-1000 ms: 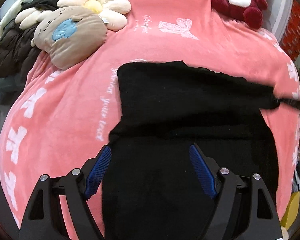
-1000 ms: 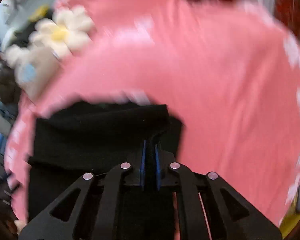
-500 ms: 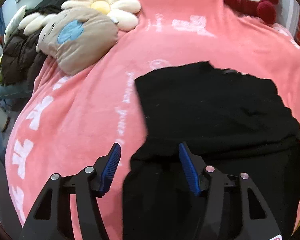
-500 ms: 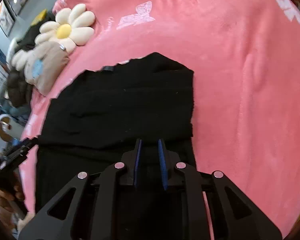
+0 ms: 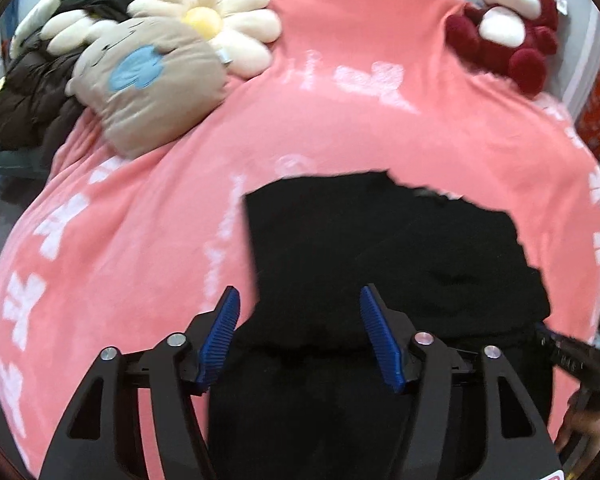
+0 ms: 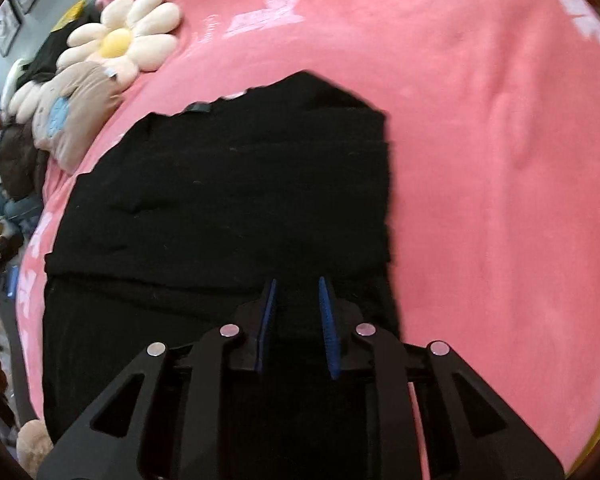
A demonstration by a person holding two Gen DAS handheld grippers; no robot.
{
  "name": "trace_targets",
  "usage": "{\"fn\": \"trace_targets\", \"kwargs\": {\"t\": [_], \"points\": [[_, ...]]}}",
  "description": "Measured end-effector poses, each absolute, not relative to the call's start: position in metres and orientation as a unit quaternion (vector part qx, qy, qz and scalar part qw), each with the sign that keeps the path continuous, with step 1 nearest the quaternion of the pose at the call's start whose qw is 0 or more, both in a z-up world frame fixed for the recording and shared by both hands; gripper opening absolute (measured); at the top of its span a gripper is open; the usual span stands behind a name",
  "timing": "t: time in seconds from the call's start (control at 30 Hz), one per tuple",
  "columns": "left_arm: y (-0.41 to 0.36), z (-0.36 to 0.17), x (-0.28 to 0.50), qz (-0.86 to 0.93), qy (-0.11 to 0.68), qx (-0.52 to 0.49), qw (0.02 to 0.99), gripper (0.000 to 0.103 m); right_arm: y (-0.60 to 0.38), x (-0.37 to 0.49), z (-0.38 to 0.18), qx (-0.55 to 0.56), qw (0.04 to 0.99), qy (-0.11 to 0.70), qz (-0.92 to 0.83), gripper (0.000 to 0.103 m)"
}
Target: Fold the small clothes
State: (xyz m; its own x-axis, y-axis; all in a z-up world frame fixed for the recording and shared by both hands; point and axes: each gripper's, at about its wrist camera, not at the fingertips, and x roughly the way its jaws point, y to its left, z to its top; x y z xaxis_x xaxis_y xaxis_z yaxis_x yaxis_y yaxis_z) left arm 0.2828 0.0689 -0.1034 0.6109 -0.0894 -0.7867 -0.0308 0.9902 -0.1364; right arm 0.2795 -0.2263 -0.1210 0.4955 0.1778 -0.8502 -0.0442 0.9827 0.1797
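A black garment (image 5: 380, 248) lies on the pink blanket (image 5: 140, 208), its upper part folded down over the lower part. It also shows in the right wrist view (image 6: 228, 200). My left gripper (image 5: 300, 300) is open and empty, hovering over the garment's near left edge. My right gripper (image 6: 296, 284) is open by a narrow gap and empty, above the fold line near the garment's right side. The right gripper's tip shows at the right edge of the left wrist view (image 5: 568, 352).
A flower cushion (image 5: 216, 24) and a beige plush pillow (image 5: 148, 80) lie at the back left beside a dark jacket (image 5: 24, 92). A red teddy bear (image 5: 508, 24) sits at the back right. The blanket (image 6: 500, 160) extends to the right of the garment.
The right gripper carried the garment's top edge down, laid it as a fold, then let go and opened slightly. The left gripper drew back and left, staying open.
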Motion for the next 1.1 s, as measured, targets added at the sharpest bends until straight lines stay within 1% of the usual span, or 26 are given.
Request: {"fn": "trace_targets", "kwargs": {"t": [0.1,0.17,0.2,0.27,0.3,0.37,0.4,0.47,0.53,0.57,0.63,0.67,0.7,0.73,0.77,0.8,0.87,0.93,1.0,1.03,1.1], "points": [[0.056,-0.119,0.299,-0.005,0.454,-0.050,0.890,0.064,-0.213,0.286,-0.099,0.052,0.875,0.476,0.078,0.021],[0.053,-0.143,0.308,0.011,0.479,-0.039,0.877,0.064,-0.206,0.299,-0.099,0.039,0.874,0.478,0.079,0.020],[0.054,-0.155,0.310,0.021,0.495,-0.035,0.868,0.064,-0.205,0.308,-0.111,0.023,0.867,0.493,0.068,0.020],[0.062,-0.167,0.306,0.027,0.503,-0.046,0.863,0.068,-0.216,0.316,-0.136,0.005,0.854,0.518,0.042,0.019],[0.067,-0.168,0.303,0.029,0.499,-0.051,0.864,0.070,-0.228,0.311,-0.139,0.032,0.859,0.508,0.054,0.018],[0.076,-0.170,0.296,0.045,0.500,-0.032,0.864,0.071,-0.236,0.308,-0.130,0.044,0.859,0.509,0.026,0.019],[0.079,-0.172,0.295,0.048,0.501,-0.024,0.864,0.071,-0.235,0.307,-0.123,0.050,0.863,0.502,0.027,0.022],[0.085,-0.176,0.293,0.045,0.499,-0.027,0.865,0.074,-0.217,0.313,-0.108,0.058,0.867,0.491,0.064,0.022],[0.084,-0.175,0.294,0.051,0.501,-0.031,0.863,0.074,-0.190,0.327,-0.103,0.057,0.865,0.487,0.105,0.022],[0.083,-0.175,0.295,0.056,0.501,-0.029,0.863,0.074,-0.179,0.334,-0.104,0.057,0.862,0.489,0.118,0.022],[0.082,-0.176,0.298,0.066,0.503,-0.025,0.862,0.077,-0.154,0.361,-0.128,0.040,0.844,0.518,0.135,0.021],[0.084,-0.176,0.300,0.070,0.502,-0.025,0.862,0.078,-0.149,0.374,-0.142,0.027,0.841,0.525,0.129,0.019],[0.085,-0.176,0.301,0.072,0.503,-0.023,0.861,0.080,-0.150,0.379,-0.142,0.030,0.850,0.510,0.131,0.018],[0.086,-0.176,0.301,0.071,0.504,-0.024,0.861,0.081,-0.152,0.385,-0.137,0.039,0.849,0.512,0.120,0.018],[0.088,-0.175,0.301,0.070,0.504,-0.026,0.861,0.081,-0.154,0.386,-0.131,0.050,0.849,0.514,0.111,0.018],[0.091,-0.172,0.300,0.072,0.500,-0.026,0.863,0.081,-0.154,0.383,-0.118,0.057,0.857,0.501,0.109,0.022],[0.098,-0.165,0.295,0.076,0.492,-0.026,0.867,0.080,-0.150,0.367,-0.100,0.036,0.868,0.480,0.123,0.022],[0.106,-0.161,0.290,0.077,0.489,-0.034,0.868,0.080,-0.152,0.357,-0.109,0.011,0.866,0.486,0.117,0.022],[0.112,-0.160,0.286,0.081,0.492,-0.033,0.866,0.080,-0.166,0.354,-0.138,0.002,0.848,0.520,0.097,0.022],[0.113,-0.161,0.284,0.084,0.494,-0.028,0.865,0.079,-0.172,0.349,-0.136,0.021,0.856,0.505,0.106,0.022],[0.115,-0.162,0.279,0.092,0.500,-0.012,0.861,0.079,-0.182,0.339,-0.123,0.025,0.855,0.510,0.085,0.023]]}}
